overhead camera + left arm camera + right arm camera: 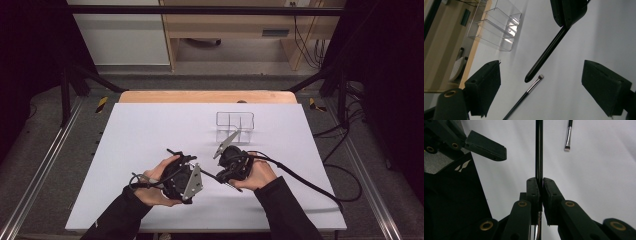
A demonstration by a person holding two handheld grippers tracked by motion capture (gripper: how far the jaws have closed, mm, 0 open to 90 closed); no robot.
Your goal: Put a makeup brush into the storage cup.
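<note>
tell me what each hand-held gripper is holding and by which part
The right hand-held gripper is shut on a slim black stick, clamped near one end. The left hand-held gripper holds nothing, its jaws standing open around the stick's free tip.

High view overhead, 2 tool views close

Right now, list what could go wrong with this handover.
The right hand-held gripper pinches the black stick near one end, so it may pivot or slip. The open left hand-held gripper could clip its free tip. The small brush lies just below and might get knocked.
</note>
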